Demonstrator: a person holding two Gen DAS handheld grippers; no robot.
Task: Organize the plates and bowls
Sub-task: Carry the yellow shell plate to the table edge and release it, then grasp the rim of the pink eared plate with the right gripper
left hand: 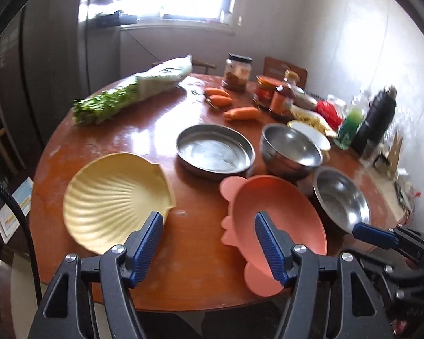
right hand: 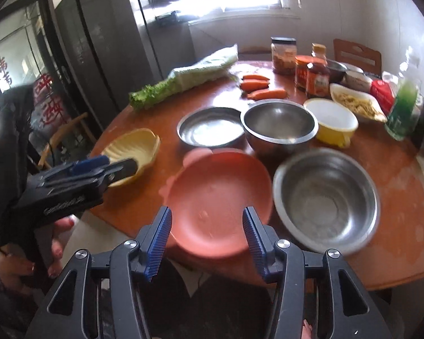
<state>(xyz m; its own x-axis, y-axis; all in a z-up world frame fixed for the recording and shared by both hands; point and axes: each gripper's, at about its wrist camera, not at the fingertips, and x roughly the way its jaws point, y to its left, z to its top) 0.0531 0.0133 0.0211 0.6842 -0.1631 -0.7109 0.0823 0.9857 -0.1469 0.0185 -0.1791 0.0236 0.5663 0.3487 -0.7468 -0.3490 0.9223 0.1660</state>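
On the round wooden table (left hand: 132, 130) lie a yellow shell-shaped plate (left hand: 113, 197) (right hand: 132, 149), an orange plate (left hand: 277, 212) (right hand: 217, 197), a flat steel dish (left hand: 214, 152) (right hand: 209, 127), a deep steel bowl (left hand: 291, 149) (right hand: 279, 124), a second steel bowl (left hand: 342, 197) (right hand: 325, 195) and a yellow-and-white bowl (right hand: 333, 118). My left gripper (left hand: 206, 243) is open above the near table edge, between the yellow and orange plates. My right gripper (right hand: 206, 240) is open and empty, just in front of the orange plate. The left gripper (right hand: 99, 166) also shows in the right wrist view beside the yellow plate.
At the back lie bagged lettuce (left hand: 132, 93), several carrots (left hand: 240, 113), jars and sauce bottles (left hand: 268, 90), a dish of noodles (right hand: 356, 101), a green bottle (right hand: 401, 110) and a dark flask (left hand: 376, 124). Chairs stand beyond the table; a wall is on the right.
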